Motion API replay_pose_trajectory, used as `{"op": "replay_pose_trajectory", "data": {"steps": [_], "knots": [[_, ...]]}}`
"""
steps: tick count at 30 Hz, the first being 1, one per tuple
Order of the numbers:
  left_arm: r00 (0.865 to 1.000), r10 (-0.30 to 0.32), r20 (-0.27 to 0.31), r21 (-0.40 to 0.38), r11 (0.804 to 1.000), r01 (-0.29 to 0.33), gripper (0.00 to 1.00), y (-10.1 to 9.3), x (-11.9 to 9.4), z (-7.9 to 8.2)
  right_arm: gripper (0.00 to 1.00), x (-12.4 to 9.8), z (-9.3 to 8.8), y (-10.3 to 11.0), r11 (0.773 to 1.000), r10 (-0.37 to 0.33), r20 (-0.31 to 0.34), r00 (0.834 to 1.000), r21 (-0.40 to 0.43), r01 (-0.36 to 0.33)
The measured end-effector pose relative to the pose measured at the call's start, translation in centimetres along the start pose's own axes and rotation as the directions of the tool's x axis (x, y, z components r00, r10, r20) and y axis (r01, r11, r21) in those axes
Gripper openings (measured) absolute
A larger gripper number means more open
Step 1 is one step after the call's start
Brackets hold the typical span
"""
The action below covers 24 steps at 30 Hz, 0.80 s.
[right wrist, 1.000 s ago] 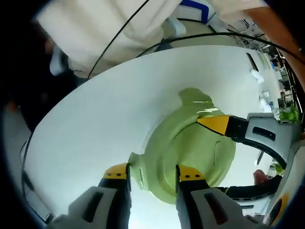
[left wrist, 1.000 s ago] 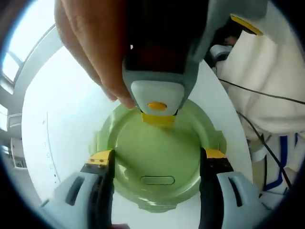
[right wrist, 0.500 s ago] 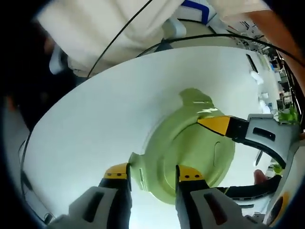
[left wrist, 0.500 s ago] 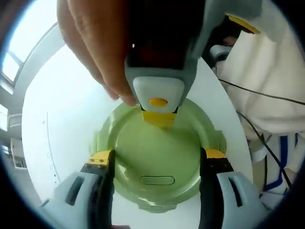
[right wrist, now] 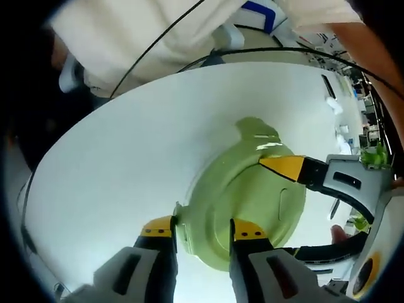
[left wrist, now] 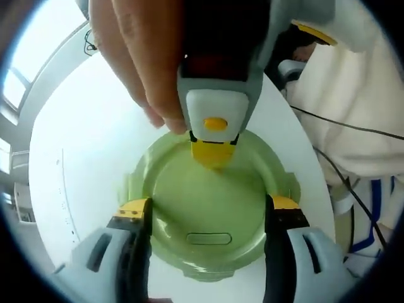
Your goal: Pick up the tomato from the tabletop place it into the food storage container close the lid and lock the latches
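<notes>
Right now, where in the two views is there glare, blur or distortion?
Left gripper view: the hand and the right gripper are very close and blurred; the upper left is washed out. Right gripper view: a white glint lies on the round pale green plastic lid, and the fisheye bends the white tabletop's edge.

— Where does the left grey gripper with yellow-tipped jaws (left wrist: 207,211) stand?

— Its jaws rise wide apart from the bottom of the left gripper view; one yellow tip reaches in from the right of the right gripper view.

— And the right grey gripper with yellow-tipped jaws (right wrist: 202,228)?

— Its jaws stand a narrow gap apart. In the left gripper view it comes down from above, held by the person's bare hand (left wrist: 142,60), fingers wrapped along its body.
</notes>
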<state>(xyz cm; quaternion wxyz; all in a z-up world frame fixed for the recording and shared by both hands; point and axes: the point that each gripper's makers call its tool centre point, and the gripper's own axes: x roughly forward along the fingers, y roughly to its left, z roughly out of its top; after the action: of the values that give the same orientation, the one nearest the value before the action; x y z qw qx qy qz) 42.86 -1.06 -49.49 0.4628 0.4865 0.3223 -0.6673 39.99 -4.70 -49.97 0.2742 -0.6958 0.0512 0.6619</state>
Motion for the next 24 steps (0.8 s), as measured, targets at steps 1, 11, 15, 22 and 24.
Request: {"op": "replay_pose_trajectory", "data": {"steps": [1,11,15,22,24], "knots": [[1.0,0.0,-0.001,0.0,1.0,0.0,0.66,0.01,-0.01,-0.02,0.27,0.01,0.01,-0.05,1.0,0.0,0.002,1.0,0.001,0.0],[1.0,0.001,0.005,0.001,1.0,-0.001,0.66,0.04,-0.07,-0.14,0.28,-0.07,0.19,-0.15,1.0,-0.014,0.015,1.0,0.018,0.014],[1.0,0.001,0.002,0.002,1.0,-0.001,0.65,0.02,-0.11,-0.18,0.28,-0.12,0.19,-0.15,0.999,-0.018,0.006,1.0,0.036,0.018],[1.0,0.001,0.008,0.003,1.0,-0.001,0.65,-0.03,-0.19,-0.24,0.29,-0.17,0.13,-0.19,0.999,-0.02,0.002,1.0,0.048,0.019],[1.0,0.001,0.007,0.003,1.0,-0.001,0.65,-0.03,-0.19,-0.25,0.3,-0.1,0.18,-0.19,0.998,-0.024,-0.003,1.0,0.05,0.025]]}}
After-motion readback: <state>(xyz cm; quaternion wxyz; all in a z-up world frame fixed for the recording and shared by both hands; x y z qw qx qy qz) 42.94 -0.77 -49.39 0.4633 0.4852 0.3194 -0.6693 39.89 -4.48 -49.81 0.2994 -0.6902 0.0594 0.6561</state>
